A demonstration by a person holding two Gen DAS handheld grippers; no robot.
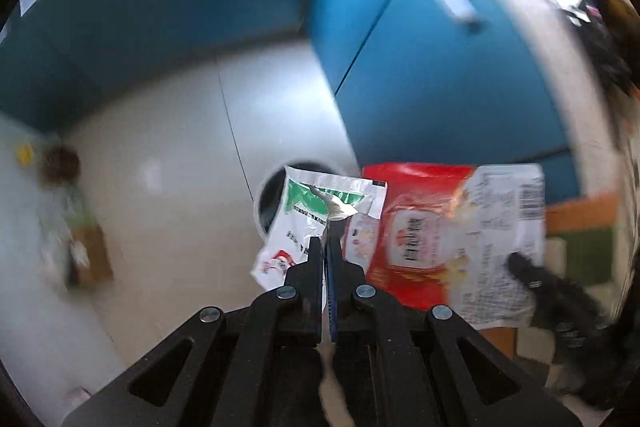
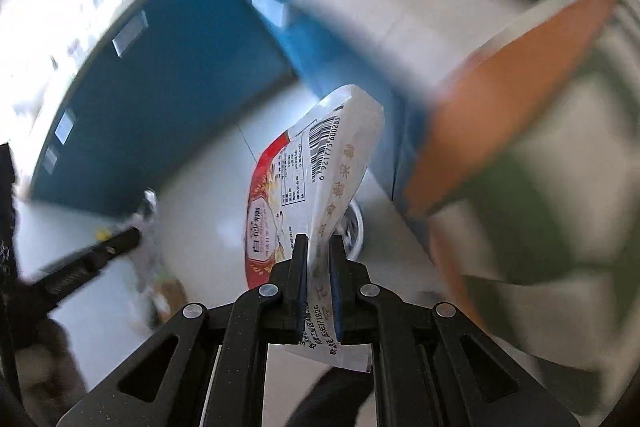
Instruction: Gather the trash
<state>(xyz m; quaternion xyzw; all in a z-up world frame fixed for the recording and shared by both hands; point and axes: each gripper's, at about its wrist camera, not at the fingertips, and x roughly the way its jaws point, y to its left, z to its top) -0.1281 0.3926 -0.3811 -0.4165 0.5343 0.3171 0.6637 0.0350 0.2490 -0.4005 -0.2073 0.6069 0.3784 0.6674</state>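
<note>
My left gripper (image 1: 325, 242) is shut on the torn silver edge of a white and green wrapper (image 1: 304, 215), which hangs in front of its fingers. Behind the wrapper a round bin (image 1: 267, 205) with a dark opening stands on the floor. My right gripper (image 2: 319, 243) is shut on a red and white bag (image 2: 304, 179) with a barcode; the bag sticks up between the pads. That same bag (image 1: 436, 231) fills the right of the left wrist view, with a right finger (image 1: 528, 273) on it. The bin's white rim (image 2: 358, 227) shows just behind the bag.
Blue cabinet doors (image 1: 420, 67) rise behind a pale tiled floor (image 1: 168, 155). An orange and green box (image 2: 520, 107) is close on the right. A blurred brown box and small items (image 1: 80, 247) sit at the far left. The left gripper (image 2: 100, 255) shows as a dark bar.
</note>
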